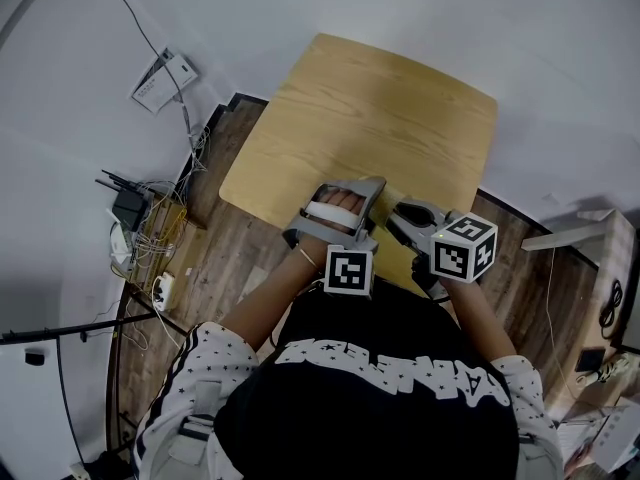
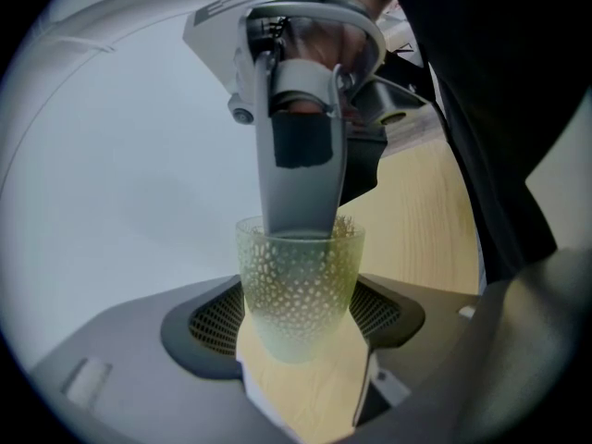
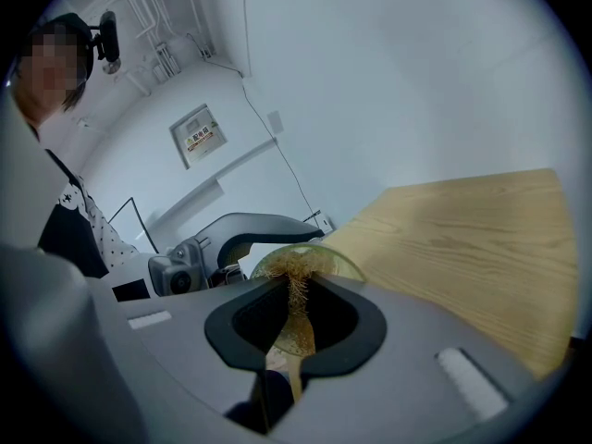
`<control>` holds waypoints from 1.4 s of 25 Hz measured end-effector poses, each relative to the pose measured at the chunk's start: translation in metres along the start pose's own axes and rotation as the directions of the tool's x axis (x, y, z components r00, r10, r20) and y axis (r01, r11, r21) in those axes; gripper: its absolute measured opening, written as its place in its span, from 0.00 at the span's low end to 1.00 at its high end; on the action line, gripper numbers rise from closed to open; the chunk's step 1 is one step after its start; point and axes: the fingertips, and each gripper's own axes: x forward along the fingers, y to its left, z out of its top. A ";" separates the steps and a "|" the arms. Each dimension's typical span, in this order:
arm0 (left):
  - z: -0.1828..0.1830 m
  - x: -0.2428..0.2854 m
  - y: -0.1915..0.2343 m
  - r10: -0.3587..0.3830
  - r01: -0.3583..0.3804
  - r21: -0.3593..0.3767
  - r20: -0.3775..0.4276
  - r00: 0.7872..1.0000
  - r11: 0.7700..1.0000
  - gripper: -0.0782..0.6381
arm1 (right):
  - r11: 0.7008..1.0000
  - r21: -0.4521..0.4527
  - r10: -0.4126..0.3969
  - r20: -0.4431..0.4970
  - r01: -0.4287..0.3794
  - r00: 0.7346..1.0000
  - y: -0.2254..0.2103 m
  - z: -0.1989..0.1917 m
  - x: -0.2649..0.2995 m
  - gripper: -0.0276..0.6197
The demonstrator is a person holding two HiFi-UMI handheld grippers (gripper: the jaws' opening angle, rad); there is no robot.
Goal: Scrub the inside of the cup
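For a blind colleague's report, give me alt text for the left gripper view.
The left gripper holds a pale green, net-patterned cup between its jaws. The right gripper points from above into the cup's mouth, where the bristles of a brush show at the rim. A wooden table lies behind.

Head view steeply down; gripper views close, sharing cup (image 2: 298, 294).

No text I can read from here: the white lettering across the black shirt (image 1: 385, 363) is upside down and too distorted, and print on the wall sign (image 3: 196, 137) is too small.
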 end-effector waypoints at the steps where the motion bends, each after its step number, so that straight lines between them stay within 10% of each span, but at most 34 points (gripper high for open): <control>1: 0.000 0.001 0.000 -0.004 0.004 -0.001 0.001 1.000 1.000 0.61 | 1.000 0.000 -0.001 0.000 0.001 1.000 -0.001 0.000 0.000 0.13; 35: -0.022 0.049 0.016 -0.047 0.063 -0.230 0.076 0.996 0.971 0.61 | 0.989 0.077 -0.138 0.134 0.129 0.981 -0.036 0.012 -0.044 0.14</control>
